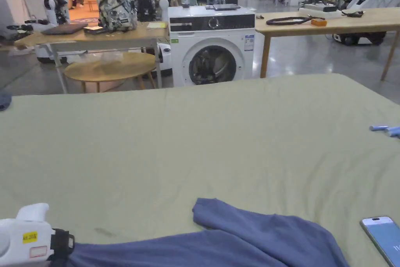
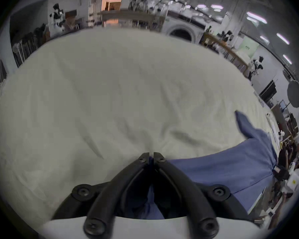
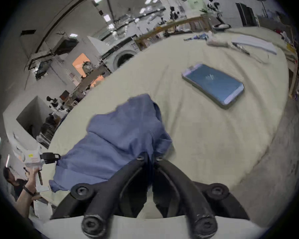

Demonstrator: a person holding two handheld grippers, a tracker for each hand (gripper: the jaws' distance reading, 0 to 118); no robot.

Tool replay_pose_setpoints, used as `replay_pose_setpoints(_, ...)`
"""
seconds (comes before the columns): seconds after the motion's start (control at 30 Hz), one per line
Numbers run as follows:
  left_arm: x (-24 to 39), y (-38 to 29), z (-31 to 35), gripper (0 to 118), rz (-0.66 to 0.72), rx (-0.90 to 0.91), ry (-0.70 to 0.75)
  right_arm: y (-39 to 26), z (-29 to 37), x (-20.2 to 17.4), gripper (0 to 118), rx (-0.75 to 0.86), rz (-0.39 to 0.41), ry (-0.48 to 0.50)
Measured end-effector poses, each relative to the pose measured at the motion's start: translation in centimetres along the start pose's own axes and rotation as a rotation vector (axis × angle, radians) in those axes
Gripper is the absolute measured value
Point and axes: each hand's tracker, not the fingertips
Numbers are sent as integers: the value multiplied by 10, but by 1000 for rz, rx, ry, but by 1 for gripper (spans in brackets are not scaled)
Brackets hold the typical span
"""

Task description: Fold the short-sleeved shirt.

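Nearest in the left gripper view, the left tool [image 2: 151, 156] has its two black jaws drawn together on a blue edge of the short-sleeved shirt [image 2: 223, 170]; cloth shows between the tips and behind them, so both jaws press on it; from there the shirt runs off to the right across the pale green surface [image 2: 110, 96], one sleeve [image 2: 243, 125] lying out flat and pointing away. In the right gripper view, the right tool [image 3: 150, 158] is likewise clamped on a bunched fold of the shirt [image 3: 121, 139], the jaws meeting with blue fabric pinched between them; the cloth is heaped just ahead of the tips and stretches to the left toward the other tool [image 3: 49, 157], whose white body is held by a hand [image 3: 32, 173]. In the head view the left tool [image 1: 62, 245] sits at the bottom left corner, touching the shirt's edge; the shirt [image 1: 242, 236] lies along the near edge of the surface [image 1: 195, 142] with a sleeve lobe [image 1: 207, 209] raised toward the middle. Just beside the shirt on the right lies a phone [image 1: 384, 236], screen up, apart from the cloth. Farther off, past the surface's far edge, stands a white washing machine [image 1: 213, 45]; to its left a round wooden table [image 1: 111, 66] and a bench carrying a patterned backpack [image 1: 116, 8]; to its right a long wooden table [image 1: 332, 23].
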Motion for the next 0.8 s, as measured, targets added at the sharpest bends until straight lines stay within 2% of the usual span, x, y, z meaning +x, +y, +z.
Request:
replay_pose_setpoints(0.13, 6, 26, 77, 0, 29, 223, -102, 46, 1, -29, 3, 79, 111, 89)
replay_pose_setpoints(0.27, 11, 57, 145, 0, -13, 410, -100, 96, 2, -75, 3, 180, 227, 137)
replay_pose_setpoints(0.4, 5, 81, 208, 0, 27, 595, -121, 151, 9, -128, 2, 272, 328, 182)
replay_pose_setpoints(0.47, -1, 95, 229, 0, 33, 653, -111, 178, 14, -148, 2, 307, 351, 215)
replay_pose_setpoints(0.6, -7, 120, 262, 0, 40, 752, -98, 229, 21, -187, 3, 385, 428, 217)
replay_pose_setpoints(0.8, -7, 166, 286, 0, 30, 808, -68, 294, 25, -234, 2, 446, 470, 231)
